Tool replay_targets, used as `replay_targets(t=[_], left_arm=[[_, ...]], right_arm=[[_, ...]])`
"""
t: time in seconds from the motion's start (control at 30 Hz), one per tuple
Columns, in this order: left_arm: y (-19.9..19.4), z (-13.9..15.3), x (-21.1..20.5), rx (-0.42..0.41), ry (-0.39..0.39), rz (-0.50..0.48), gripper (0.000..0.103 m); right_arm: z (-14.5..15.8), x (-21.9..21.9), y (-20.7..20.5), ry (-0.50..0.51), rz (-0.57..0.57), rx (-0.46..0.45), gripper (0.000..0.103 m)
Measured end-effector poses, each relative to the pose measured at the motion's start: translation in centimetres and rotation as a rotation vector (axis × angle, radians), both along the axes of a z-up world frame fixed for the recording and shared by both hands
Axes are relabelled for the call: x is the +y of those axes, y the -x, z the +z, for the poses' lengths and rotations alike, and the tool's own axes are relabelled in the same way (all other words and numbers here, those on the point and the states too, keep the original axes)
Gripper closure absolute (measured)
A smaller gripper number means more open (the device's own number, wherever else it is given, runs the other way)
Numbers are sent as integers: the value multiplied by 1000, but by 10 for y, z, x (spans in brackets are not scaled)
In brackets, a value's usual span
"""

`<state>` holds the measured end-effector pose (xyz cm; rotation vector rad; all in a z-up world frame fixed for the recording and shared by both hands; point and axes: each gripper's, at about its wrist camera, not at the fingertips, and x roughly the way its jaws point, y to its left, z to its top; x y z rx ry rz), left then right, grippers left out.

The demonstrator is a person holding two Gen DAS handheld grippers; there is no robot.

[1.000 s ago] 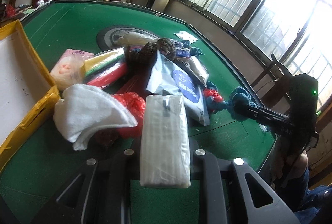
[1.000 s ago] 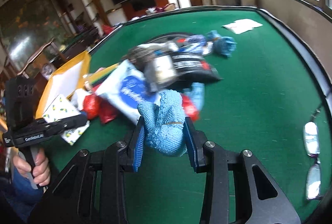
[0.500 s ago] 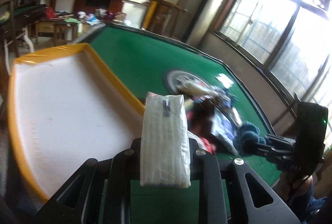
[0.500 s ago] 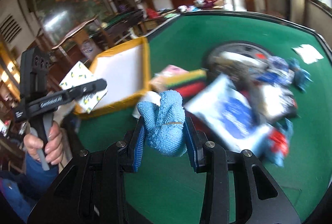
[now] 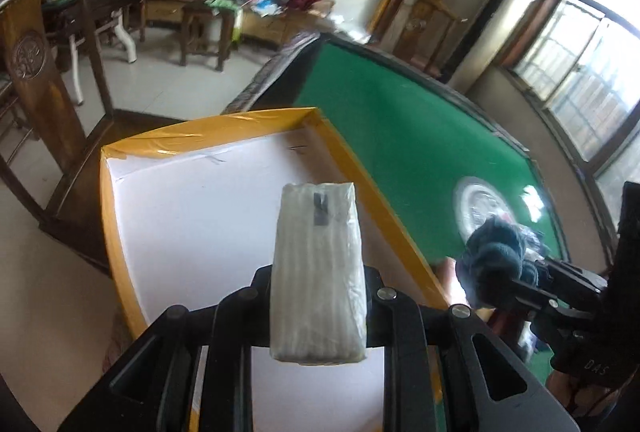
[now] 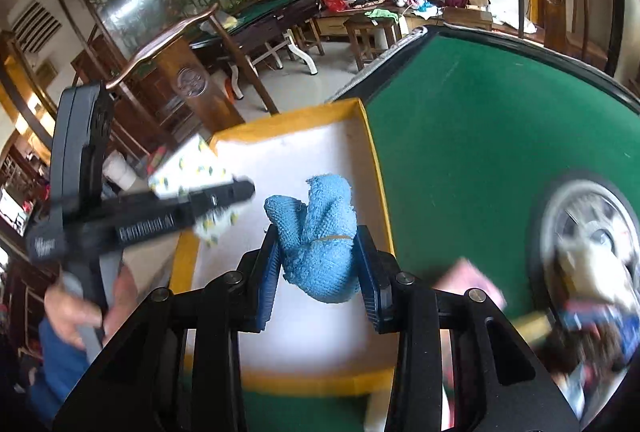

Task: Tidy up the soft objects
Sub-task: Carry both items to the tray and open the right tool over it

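My left gripper point(image 5: 318, 278) is shut on a white plastic-wrapped tissue pack point(image 5: 318, 264) and holds it above the white floor of a yellow-rimmed box point(image 5: 352, 168). The right wrist view shows the pack's lemon-printed side point(image 6: 188, 184) in that left gripper point(image 6: 240, 192). My right gripper point(image 6: 318, 244) is shut on a bunched blue terry cloth point(image 6: 320, 228), over the box's right part near its yellow rim point(image 6: 374, 160). In the left wrist view the right gripper point(image 5: 516, 280) and its cloth point(image 5: 494, 252) hang by the box's right wall.
The box sits at the left edge of a green felt table point(image 6: 480, 136). A blurred pile of soft items point(image 6: 592, 292) lies around a round silver disc point(image 5: 480, 208) at the table's centre. A wooden chair point(image 5: 44, 72) stands beyond the box. A hand point(image 6: 76, 312) grips the left handle.
Both grippers swung left, away from the pile, and now hang over the box. Each still carries its item, the tissue pack and the blue cloth.
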<state>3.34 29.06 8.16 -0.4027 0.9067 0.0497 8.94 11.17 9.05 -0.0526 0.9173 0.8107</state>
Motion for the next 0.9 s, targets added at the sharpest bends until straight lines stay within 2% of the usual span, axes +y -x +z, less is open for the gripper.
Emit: replay_targets(t=[0.07, 0.2, 0.3, 0.4, 0.53, 0.67, 0.77, 0.9], left_arm=[[-19, -14, 8, 40, 21, -5, 80], [-33, -31, 30, 79, 49, 17, 80], [-42, -38, 32, 105, 33, 30, 80], [-50, -41, 33, 107, 1, 37, 80], [-54, -46, 39, 132, -26, 49, 80], [-56, -51, 47, 145, 30, 48, 79], [-57, -52, 48, 145, 70, 47, 73], [-59, -52, 47, 143, 69, 41, 61]], right_arm=[[-11, 20, -23, 25, -31, 12, 67], [-41, 49, -71, 23, -57, 106, 67], [-54, 67, -97, 7, -63, 153, 67], [-61, 88, -102, 82, -60, 101, 67], [-64, 104, -104, 114, -53, 82, 67], [-62, 108, -109, 132, -57, 61, 65], [-64, 105, -117, 112, -63, 97, 64], [-62, 108, -122, 128, -68, 120, 64]])
